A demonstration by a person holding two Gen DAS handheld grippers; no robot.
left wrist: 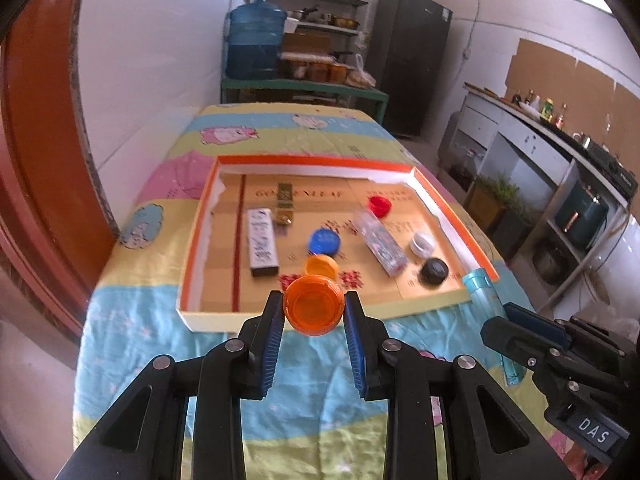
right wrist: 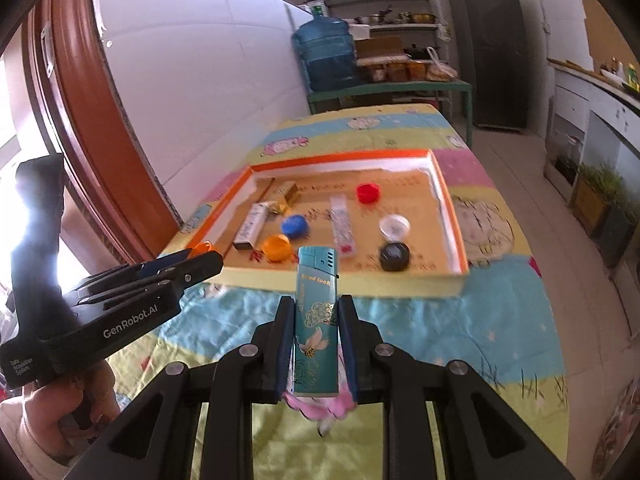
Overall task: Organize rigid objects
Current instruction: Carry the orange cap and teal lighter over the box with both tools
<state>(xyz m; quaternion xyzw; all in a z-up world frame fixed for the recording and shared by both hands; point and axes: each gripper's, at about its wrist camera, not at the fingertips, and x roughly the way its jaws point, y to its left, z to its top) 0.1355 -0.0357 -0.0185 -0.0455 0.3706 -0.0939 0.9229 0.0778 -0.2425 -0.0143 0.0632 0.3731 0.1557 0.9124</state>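
on the left, your left gripper (left wrist: 313,312) is pinching an orange cap (left wrist: 312,305) between its two blue pads, and it is hanging above the near edge of the shallow orange-rimmed box (left wrist: 456,196). the box is lying on a table covered with a colourful cartoon cloth (left wrist: 160,336). in the right wrist view your hand (right wrist: 60,412) is gripping the handle of this gripper, low at the left side.

inside the box, going from left to right, a white lighter (left wrist: 262,242) is lying lengthwise beside a small gold and green object (left wrist: 285,200), maybe another lighter, the view is too blurred to say. next a blue cap (left wrist: 324,240) is sitting, with a second orange cap (left wrist: 321,266) just in front of it, near the front wall. further right a clear patterned lighter (left wrist: 380,242) is lying at an angle, and a red cap (left wrist: 379,205) is just behind its far end. then a white cap (left wrist: 422,243) and a black cap (left wrist: 434,271) are resting near the right wall, the black one nearer to you.

on the right, your right gripper (right wrist: 316,344) is squeezing a teal lighter (right wrist: 315,320) with gold print. the lighter is standing along the fingers, its top pointing to the box, and it is held above the cloth, just before the front wall of the box.
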